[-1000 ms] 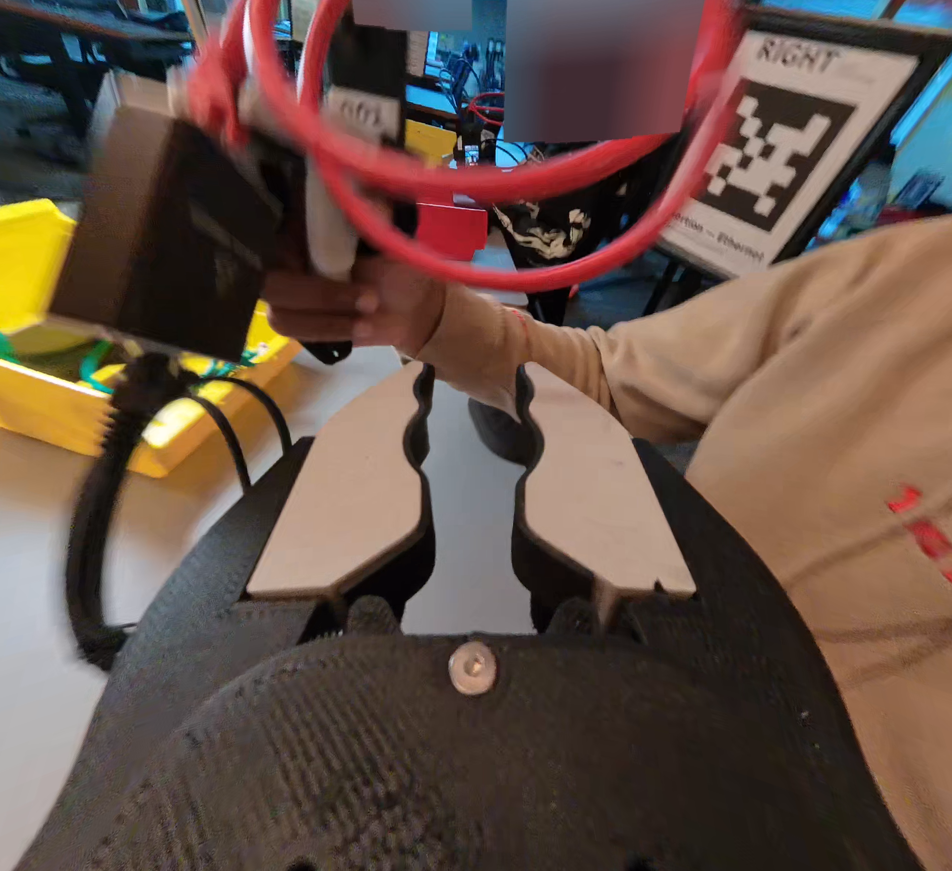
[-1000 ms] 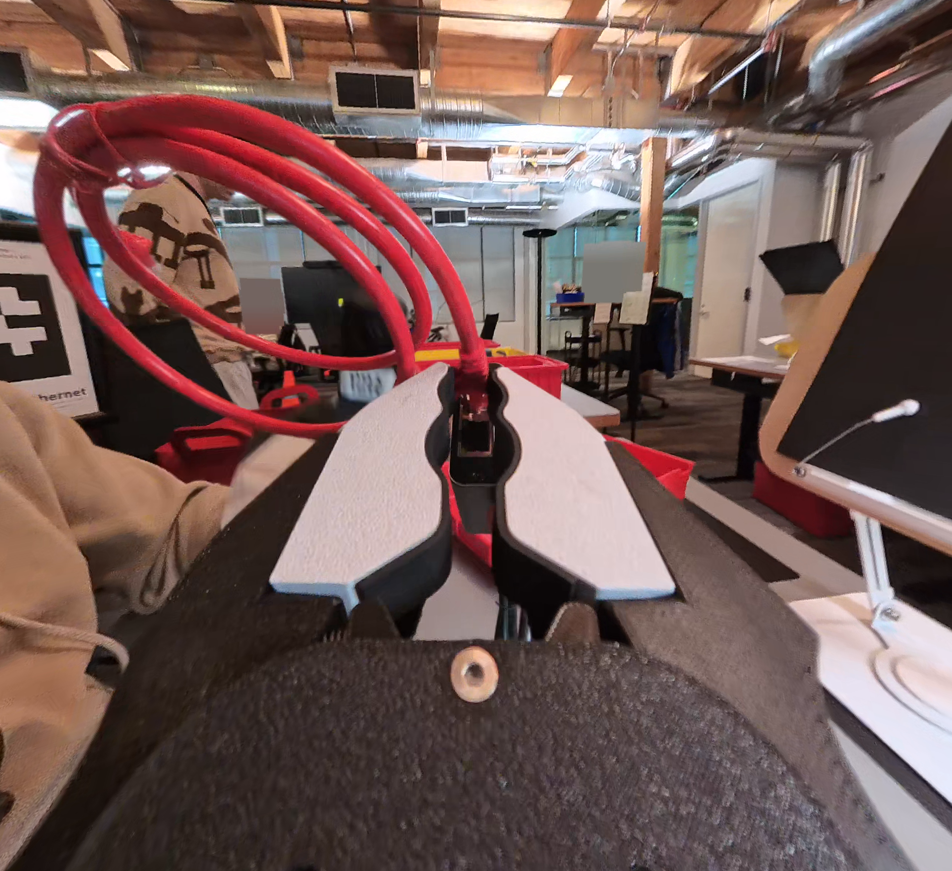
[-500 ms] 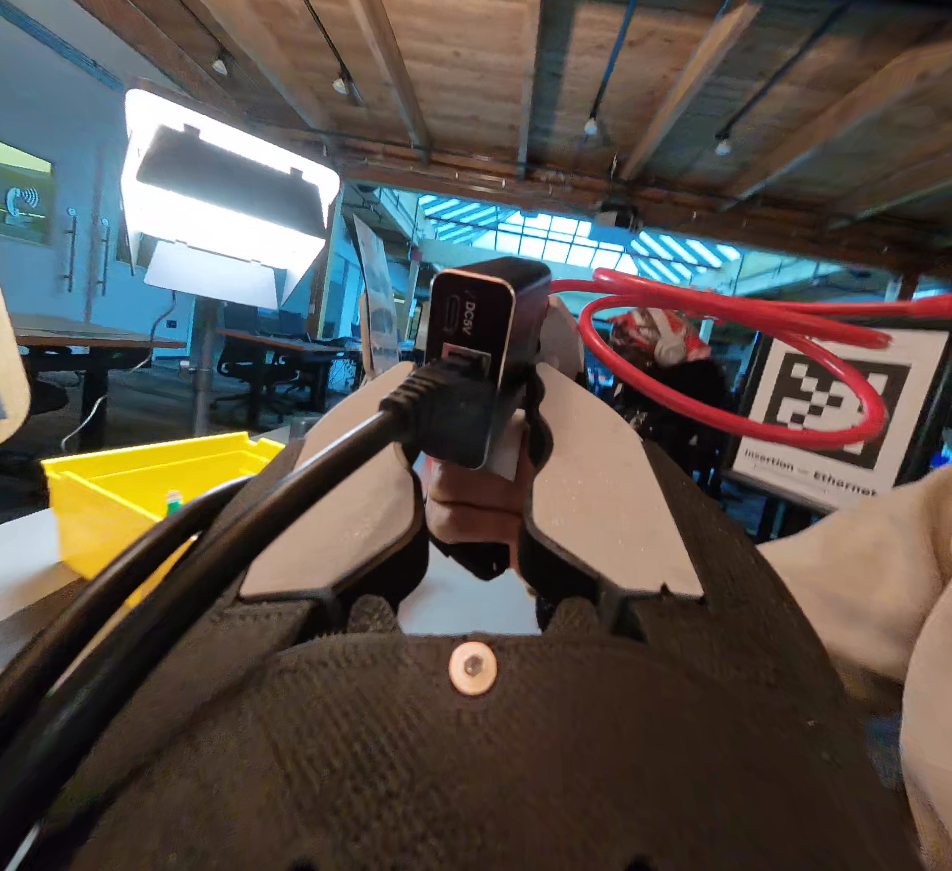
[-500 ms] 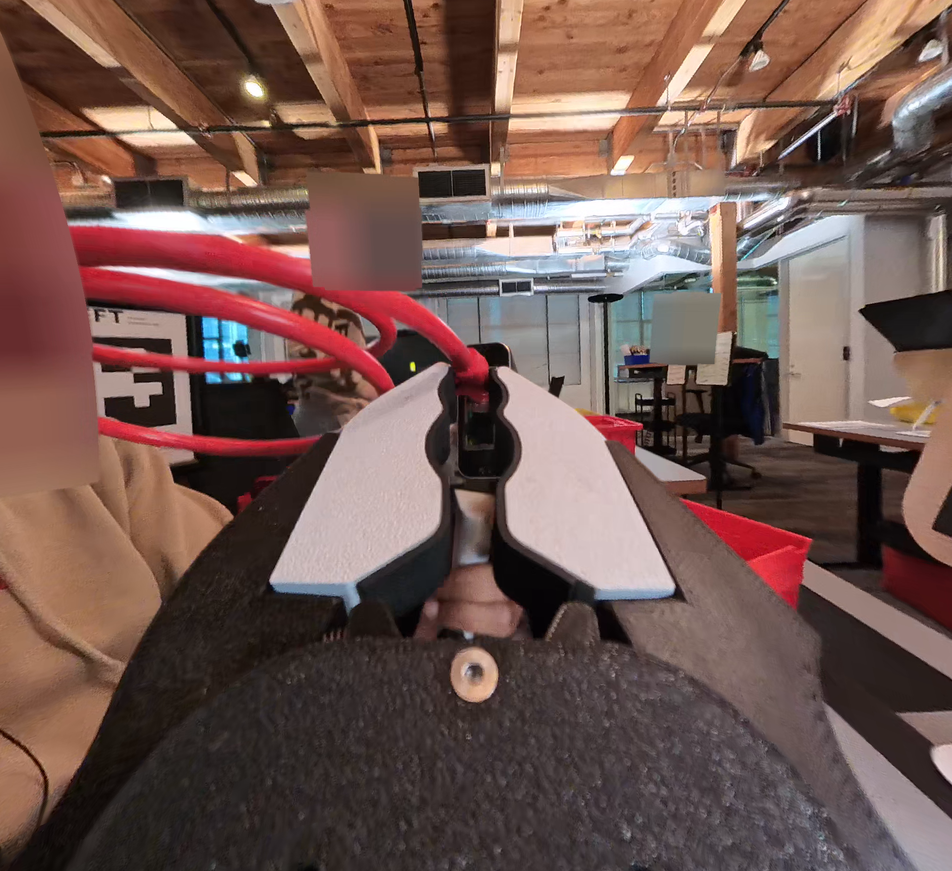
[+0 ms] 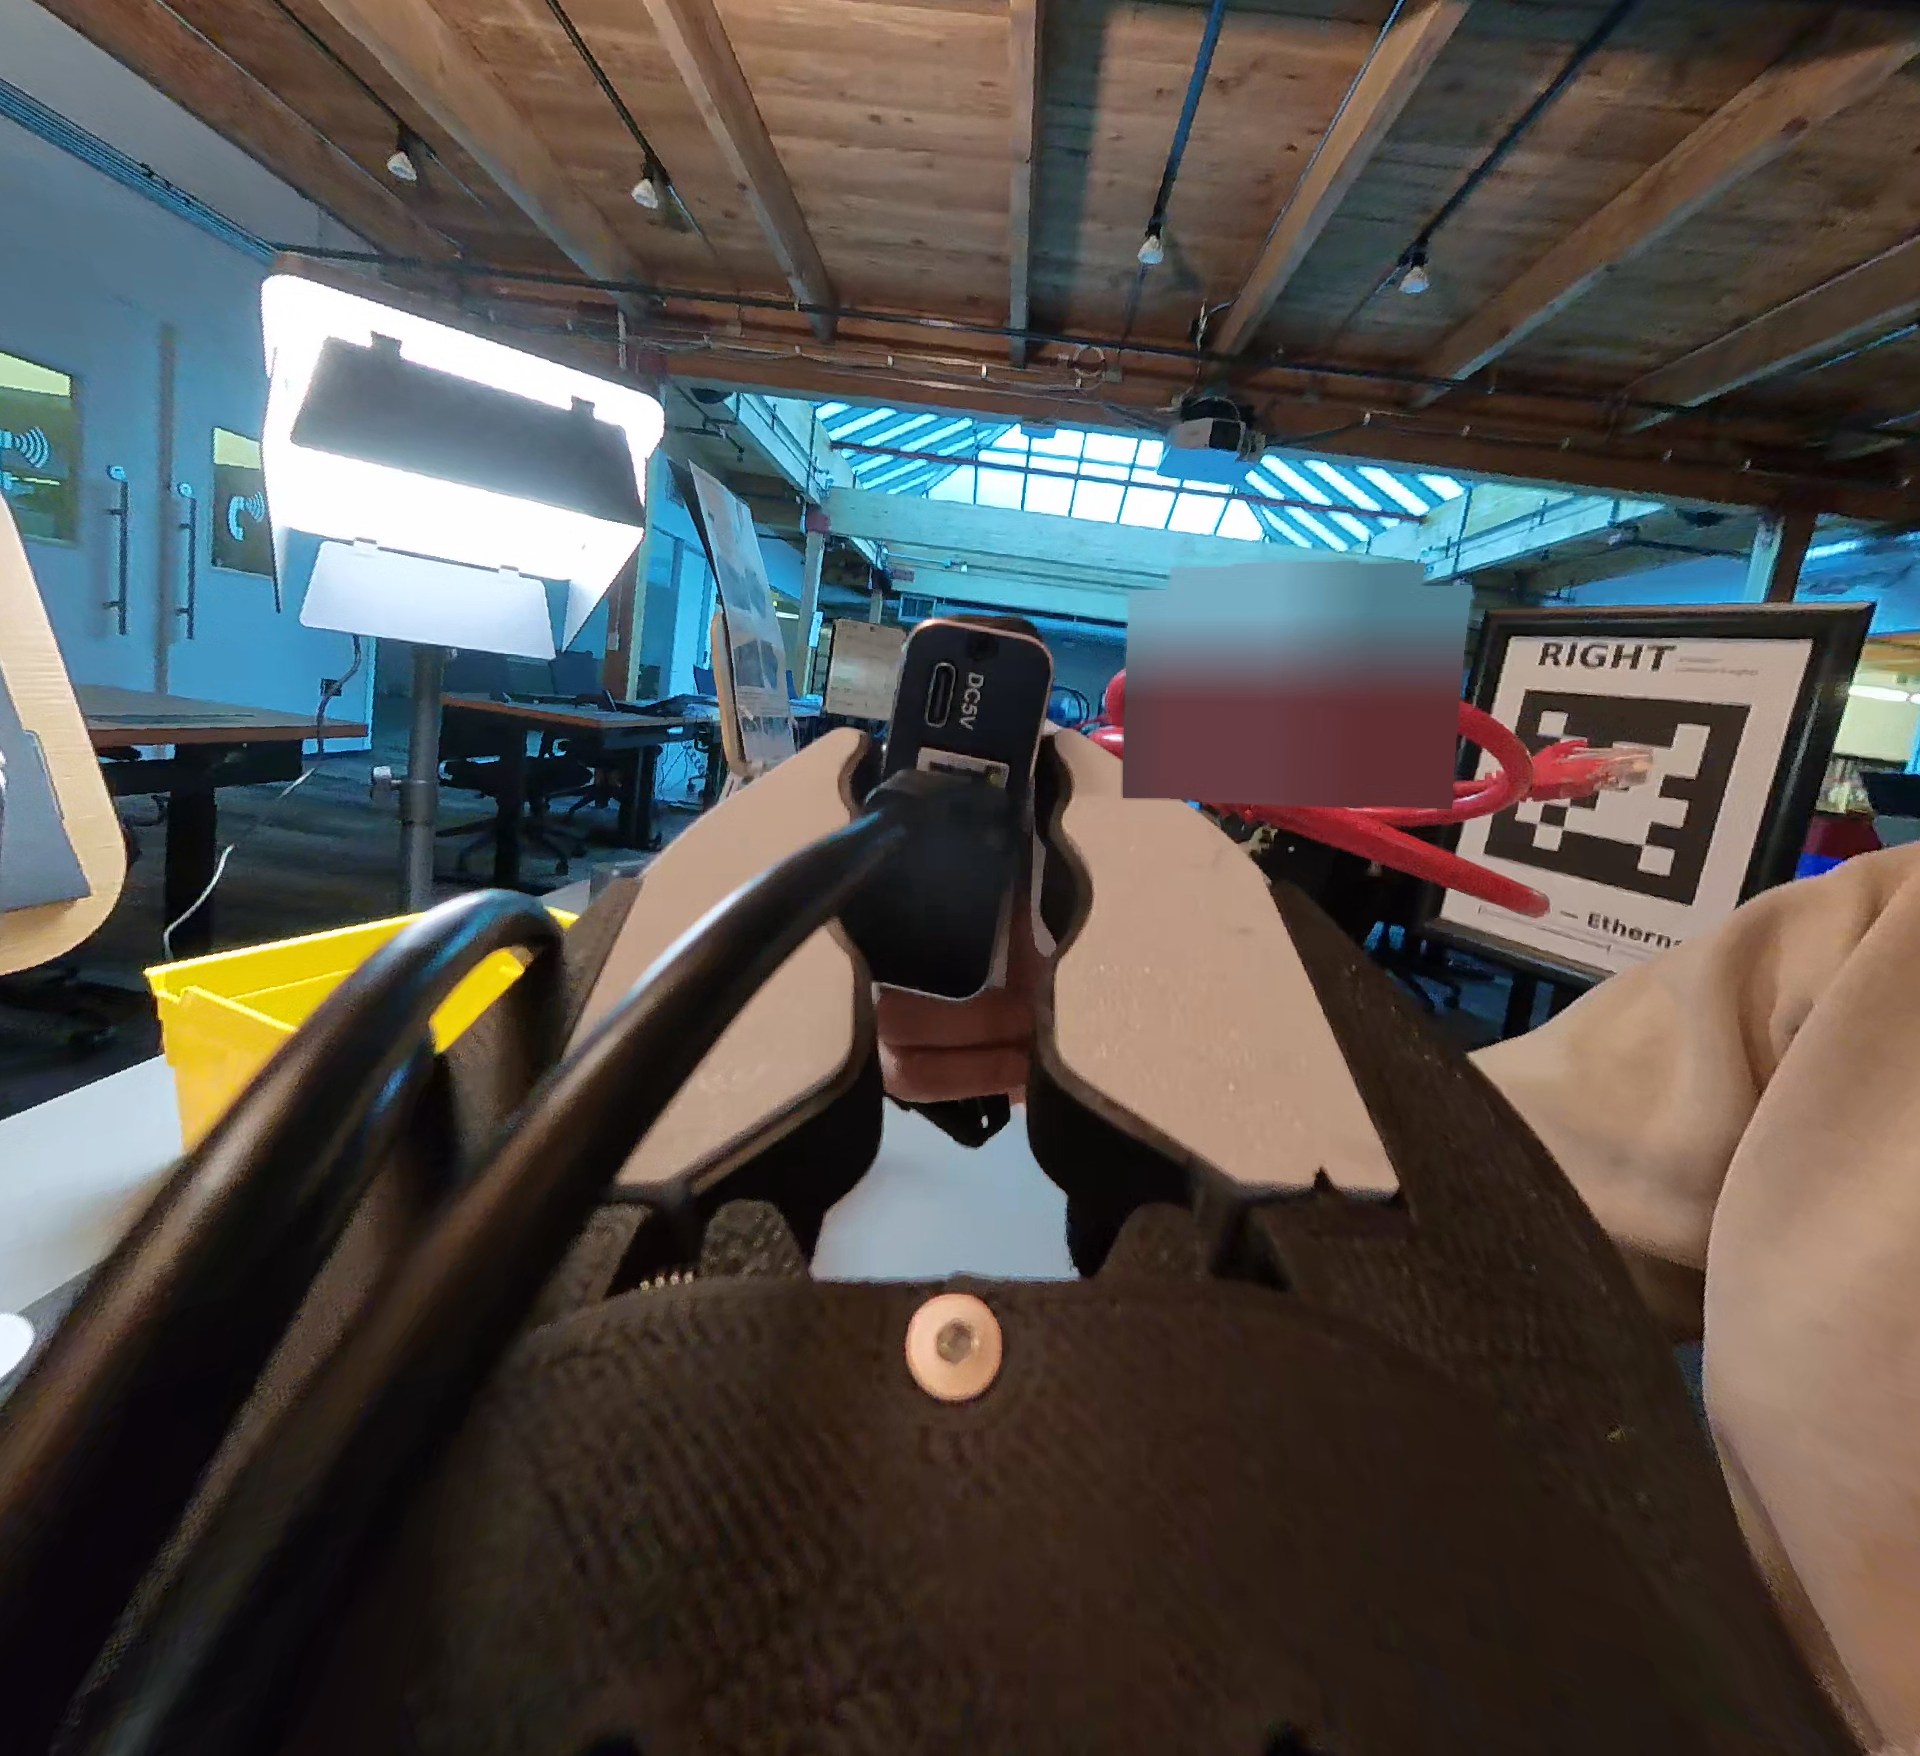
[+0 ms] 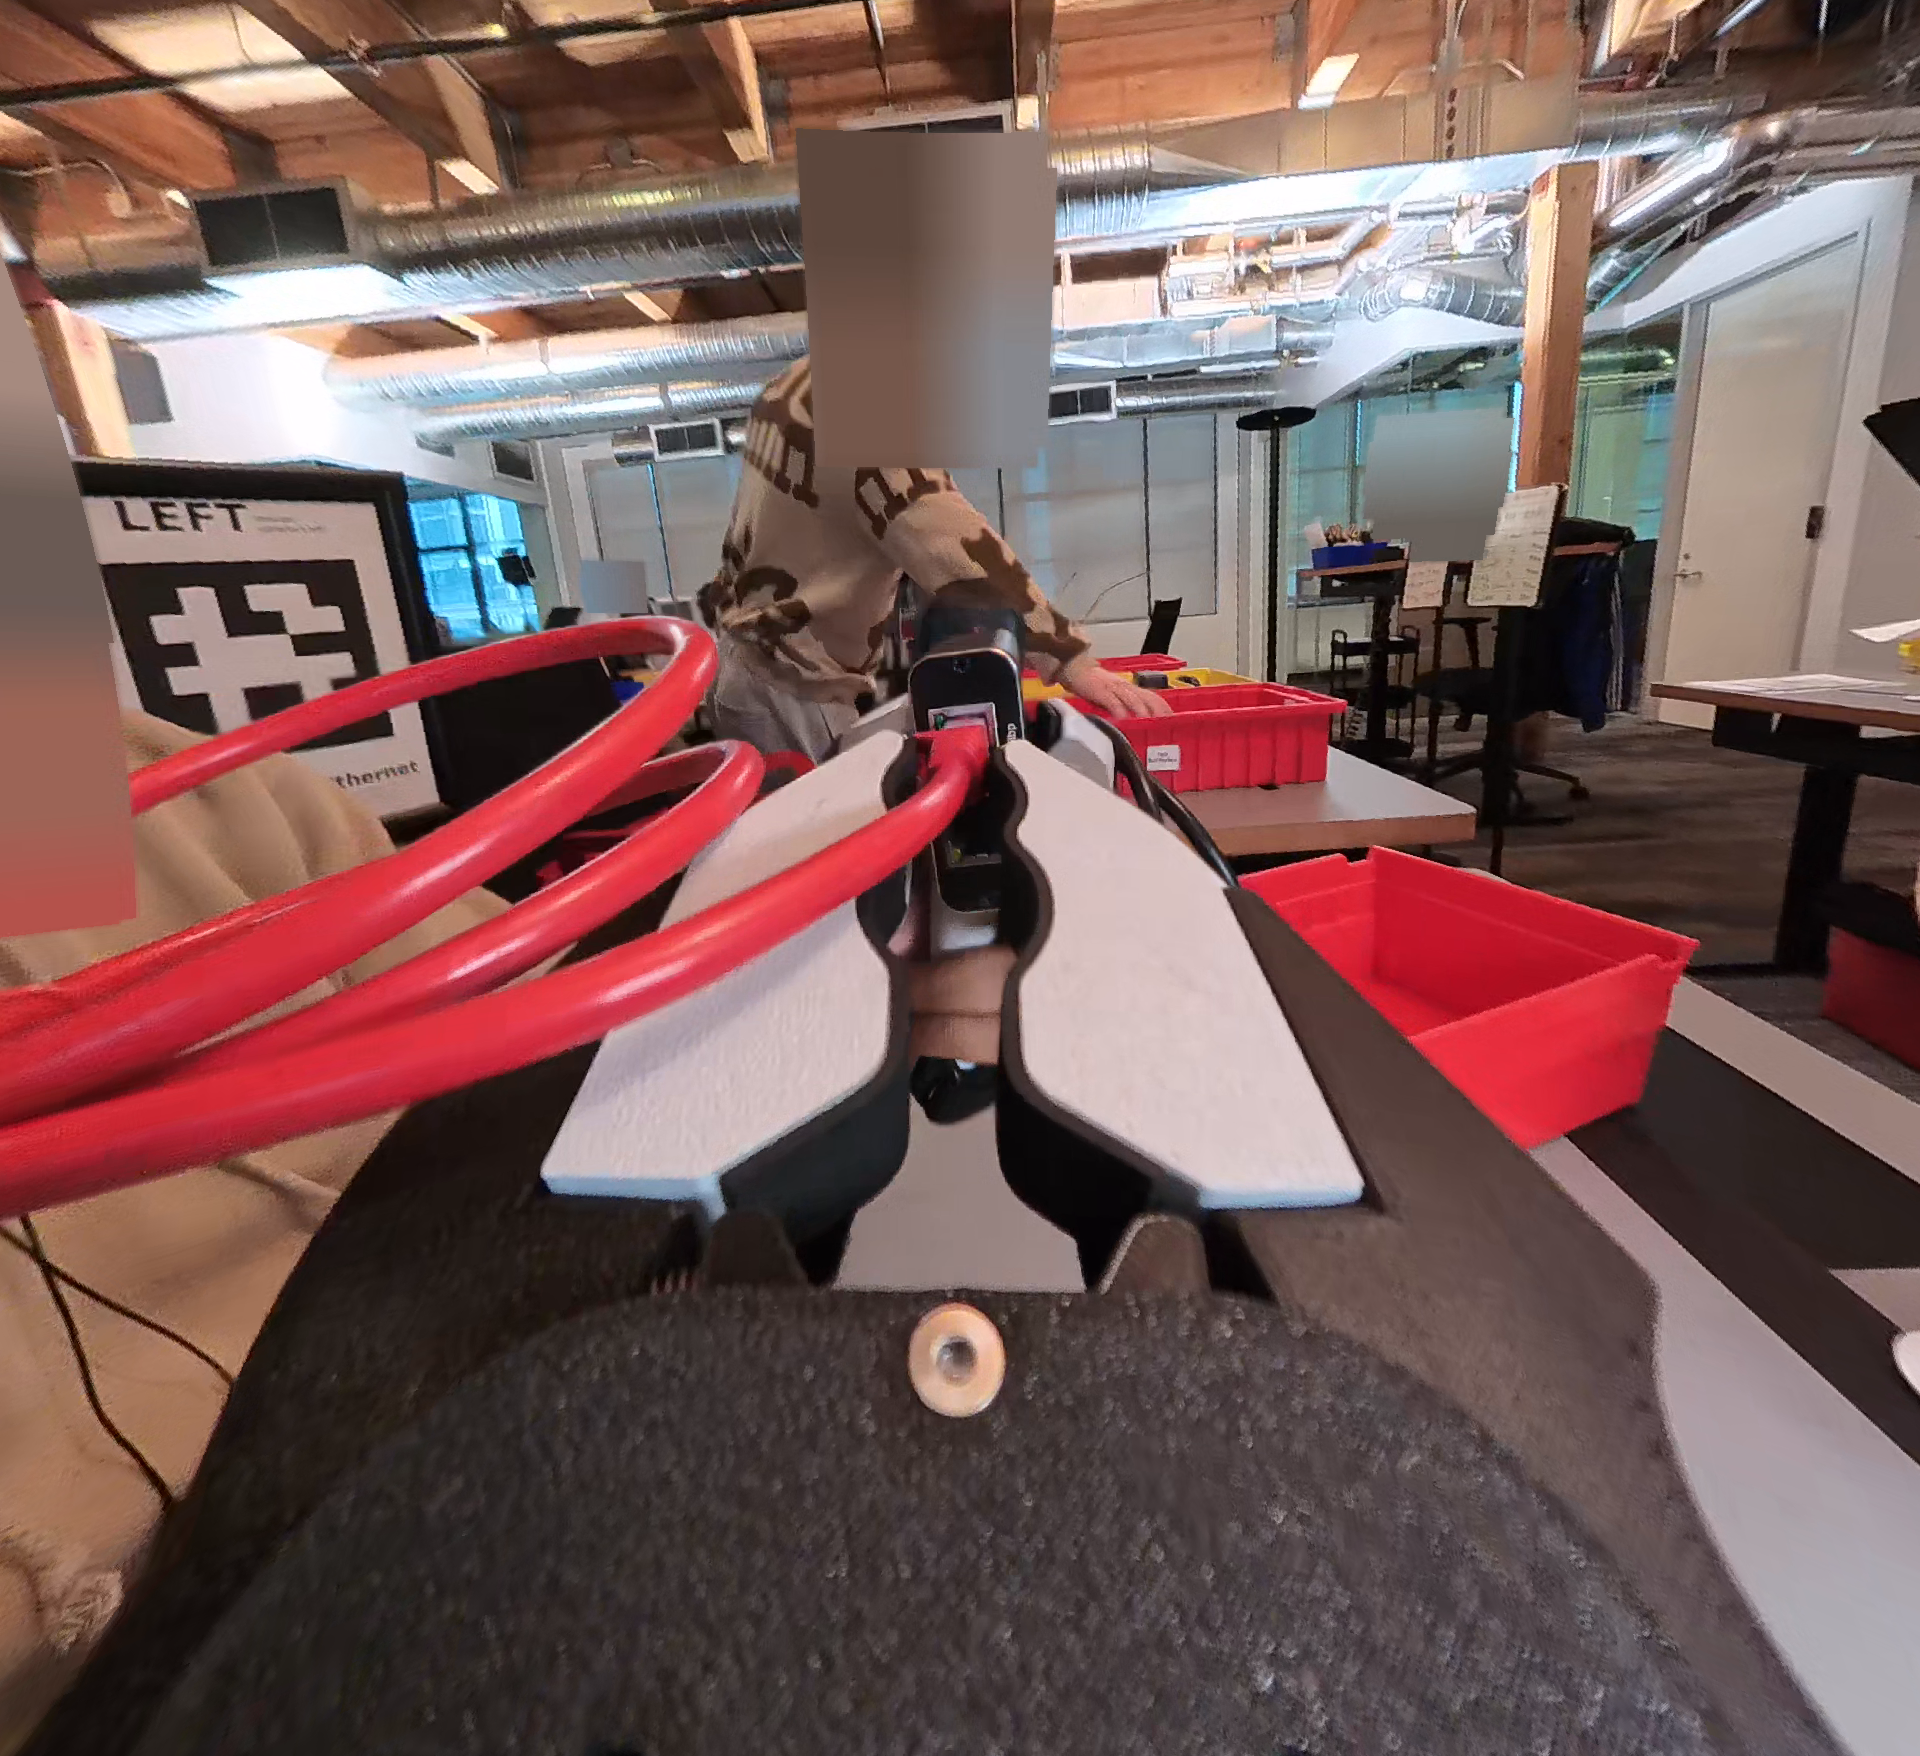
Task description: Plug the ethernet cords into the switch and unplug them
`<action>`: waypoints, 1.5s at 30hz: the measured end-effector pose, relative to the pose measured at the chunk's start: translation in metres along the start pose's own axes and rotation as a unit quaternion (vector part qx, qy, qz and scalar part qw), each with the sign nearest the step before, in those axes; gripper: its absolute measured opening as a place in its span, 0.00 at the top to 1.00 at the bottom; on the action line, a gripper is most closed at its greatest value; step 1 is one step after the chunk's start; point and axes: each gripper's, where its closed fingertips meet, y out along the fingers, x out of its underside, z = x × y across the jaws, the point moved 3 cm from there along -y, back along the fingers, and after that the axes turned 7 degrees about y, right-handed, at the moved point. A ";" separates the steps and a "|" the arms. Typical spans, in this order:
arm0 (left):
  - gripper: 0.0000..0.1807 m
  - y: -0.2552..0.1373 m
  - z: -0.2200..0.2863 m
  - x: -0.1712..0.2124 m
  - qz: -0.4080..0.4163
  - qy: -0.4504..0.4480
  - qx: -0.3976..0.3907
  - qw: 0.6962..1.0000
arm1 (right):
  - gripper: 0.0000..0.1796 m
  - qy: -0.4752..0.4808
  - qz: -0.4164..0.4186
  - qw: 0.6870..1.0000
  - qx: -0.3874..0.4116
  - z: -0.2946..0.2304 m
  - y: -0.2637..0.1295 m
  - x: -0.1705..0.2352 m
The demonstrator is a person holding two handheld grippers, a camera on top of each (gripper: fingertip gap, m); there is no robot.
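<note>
The left gripper has its fingers closed on the switch, held up above the tabletop with a black cord plugged in, while the right gripper clamps the red cord at a port, so unplugging seems left.

Bright glaring studio lamp, fisheye-bent edges, soft near blur.
</note>
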 end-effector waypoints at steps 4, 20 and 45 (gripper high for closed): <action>0.85 -0.003 -0.005 -0.001 -0.034 -0.004 -0.025 0.999 | 0.92 -0.064 -0.057 0.995 0.056 0.007 0.000 0.008; 0.86 0.002 0.002 -0.001 -0.052 -0.018 -0.024 0.998 | 0.91 -0.021 -0.027 0.999 0.031 0.000 0.004 0.003; 0.82 0.004 0.009 0.010 -0.103 0.068 -0.028 0.992 | 0.91 -0.002 -0.021 1.000 0.019 -0.004 0.016 0.011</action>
